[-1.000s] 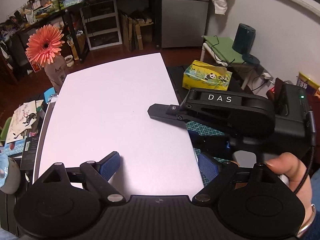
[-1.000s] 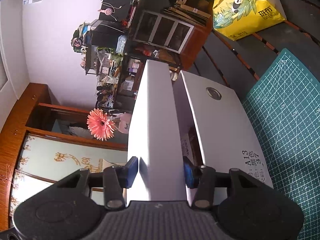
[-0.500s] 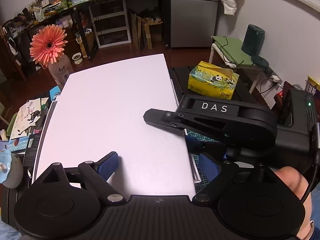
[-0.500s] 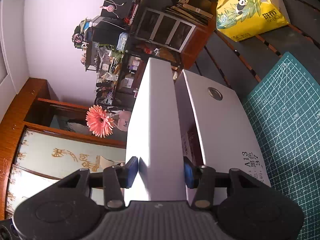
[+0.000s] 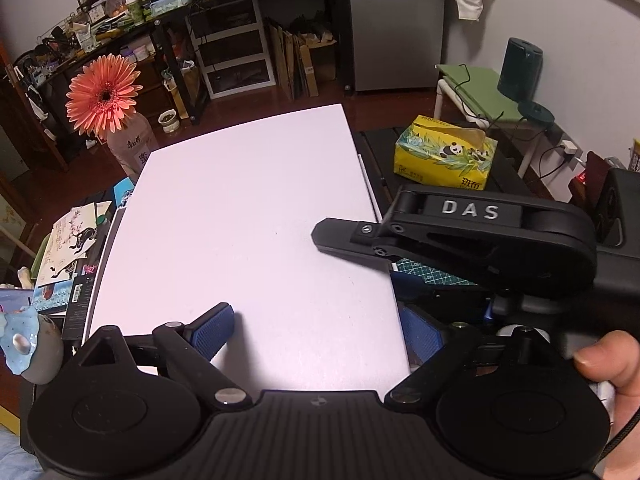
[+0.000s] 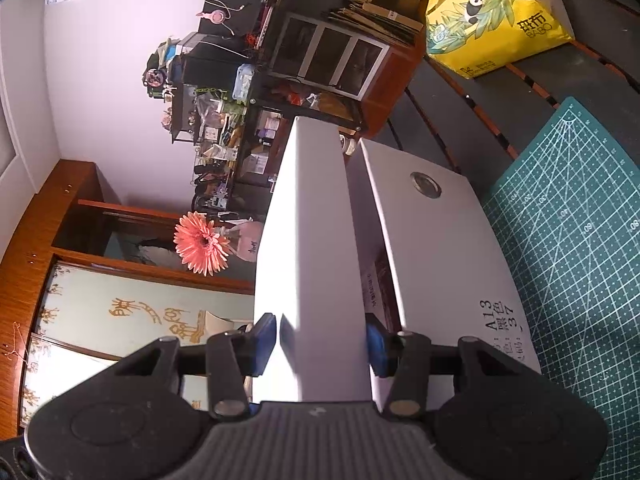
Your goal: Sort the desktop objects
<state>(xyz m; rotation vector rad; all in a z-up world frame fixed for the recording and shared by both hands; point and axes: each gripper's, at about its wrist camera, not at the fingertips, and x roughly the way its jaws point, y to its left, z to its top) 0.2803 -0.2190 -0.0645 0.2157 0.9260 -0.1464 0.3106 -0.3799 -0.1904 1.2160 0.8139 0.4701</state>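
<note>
A white box lid (image 5: pixel 248 232) lies flat and fills the middle of the left wrist view. My right gripper (image 5: pixel 360 248), a black body marked DAS, reaches in from the right and is shut on the lid's right rim. In the right wrist view that rim (image 6: pixel 312 240) stands between the blue pads of the right gripper (image 6: pixel 322 336). The white box base (image 6: pixel 440 248), with a printed label, sits just right of it. My left gripper (image 5: pixel 316 332) hovers over the lid's near right corner; its jaws are opening and the pads touch nothing.
A yellow panda tissue pack (image 5: pixel 444 156) sits at the back right on the dark slatted desk. A green cutting mat (image 6: pixel 568 240) lies right of the box. An orange flower in a bottle (image 5: pixel 104 96), picture cards (image 5: pixel 68 248) and a pale cup (image 5: pixel 28 344) crowd the left.
The left gripper's jaws have spread a little wider and its view has tipped up slightly. The right gripper keeps its hold on the lid in the same place.
</note>
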